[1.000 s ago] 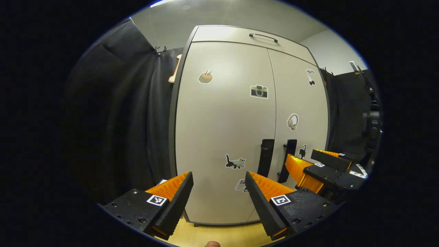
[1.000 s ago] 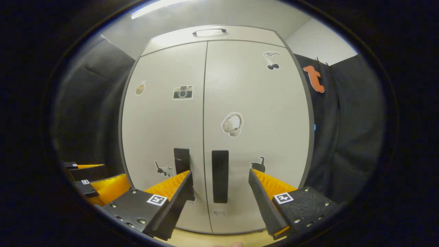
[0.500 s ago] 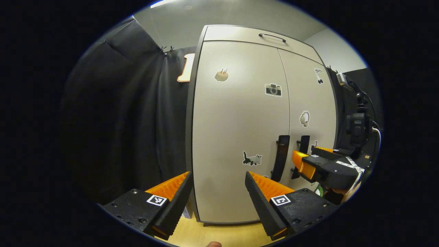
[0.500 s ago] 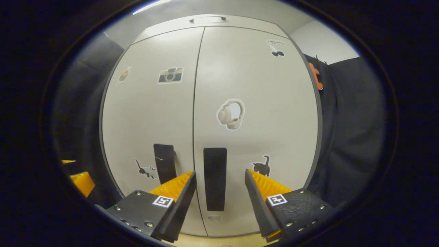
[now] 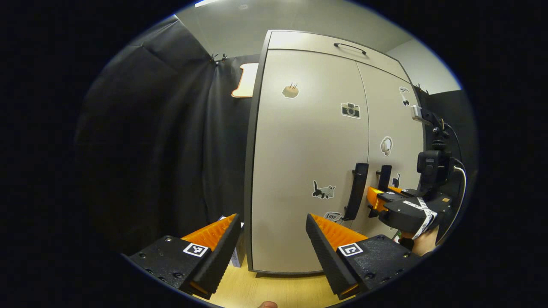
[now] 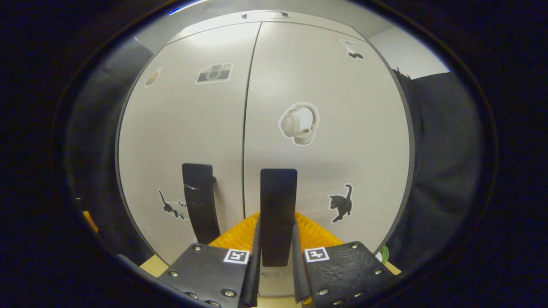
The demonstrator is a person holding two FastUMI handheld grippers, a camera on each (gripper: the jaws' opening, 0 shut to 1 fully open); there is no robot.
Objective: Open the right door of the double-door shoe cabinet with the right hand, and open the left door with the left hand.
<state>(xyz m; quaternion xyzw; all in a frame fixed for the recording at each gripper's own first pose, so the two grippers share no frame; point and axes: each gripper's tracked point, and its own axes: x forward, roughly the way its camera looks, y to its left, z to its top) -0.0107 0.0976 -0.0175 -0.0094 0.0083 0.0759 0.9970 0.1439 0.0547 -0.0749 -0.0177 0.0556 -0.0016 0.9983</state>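
Note:
The beige double-door shoe cabinet (image 5: 308, 141) stands with both doors shut. In the right gripper view the right door's black vertical handle (image 6: 278, 188) sits between my fingers, and my right gripper (image 6: 276, 220) is shut on its lower part. The left door's black handle (image 6: 199, 201) hangs just left of it, free. In the left gripper view my left gripper (image 5: 274, 233) is open and holds nothing, well short of the left door, with the left handle (image 5: 356, 190) up and to its right. Farther off, the right gripper (image 5: 379, 199) sits at the right handle (image 5: 384, 176), a hand (image 5: 421, 241) behind it.
Black cloth (image 5: 171, 141) hangs on both sides of the cabinet. A top flap with a thin handle (image 5: 350, 47) caps the cabinet. Stickers dot both doors. Pale wooden floor (image 5: 274, 288) runs below, with a small box (image 5: 236, 256) at the cabinet's left foot.
My right gripper moved in toward the right door's handle and shut on it. My left gripper stayed open and swung left, so the cabinet slid rightward in its view.

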